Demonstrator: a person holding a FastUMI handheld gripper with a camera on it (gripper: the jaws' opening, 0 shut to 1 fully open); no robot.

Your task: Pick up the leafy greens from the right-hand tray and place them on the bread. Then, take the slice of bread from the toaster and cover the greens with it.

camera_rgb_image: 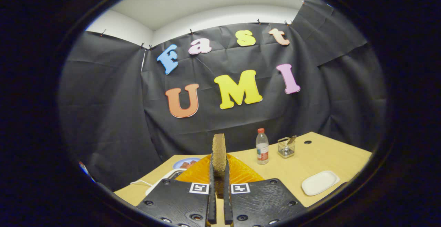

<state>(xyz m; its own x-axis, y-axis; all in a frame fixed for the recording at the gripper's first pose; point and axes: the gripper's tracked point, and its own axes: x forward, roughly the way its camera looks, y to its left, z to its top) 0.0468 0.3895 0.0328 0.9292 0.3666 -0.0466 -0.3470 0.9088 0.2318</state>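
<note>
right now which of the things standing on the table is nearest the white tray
The wire basket, beyond the white tray; the water bottle stands further off. The gripper is shut on the bread slice.

The gripper (218, 172) stands closed on a bread slice (218, 153) held upright between its fingers. Behind the bread lies a mat (241, 173) on the table (330, 154). Left of the mat sits a plate (186, 162). Right, beyond the fingers, a bottle (262, 146) stands beside a wire basket (286, 147); a tray (319, 182) lies nearer, further right.
</note>
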